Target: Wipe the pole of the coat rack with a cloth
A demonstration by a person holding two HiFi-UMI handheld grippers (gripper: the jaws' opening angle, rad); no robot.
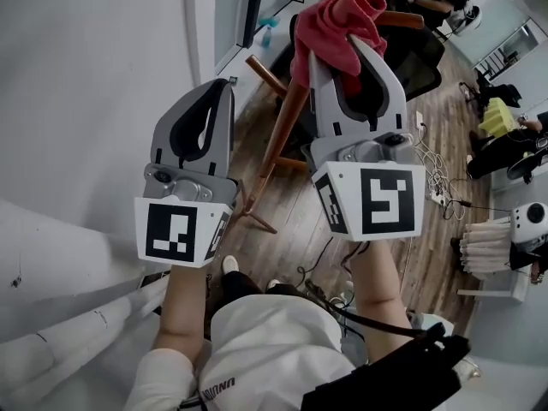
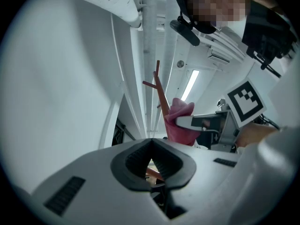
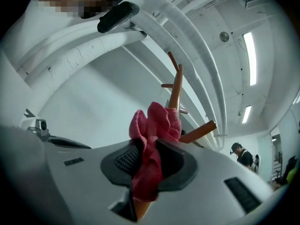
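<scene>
The right tongs (image 3: pixel 151 159) are clenching the pink cloth (image 3: pixel 157 123) around the wooden pole (image 1: pixel 288 120) of the coat rack, seemingly partway up its height. The left tongs (image 1: pixel 224 91) are hovering closed and empty, just left of the pole.

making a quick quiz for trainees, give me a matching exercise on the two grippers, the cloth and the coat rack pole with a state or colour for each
Things:
1. left gripper
2. right gripper
3. cloth
4. pole

States or colours:
A. brown wood
B. shut on the cloth
C. pinkish red
D. shut with nothing in it

Pairs: 1-D, 2-B, 3-C, 4-A
</scene>
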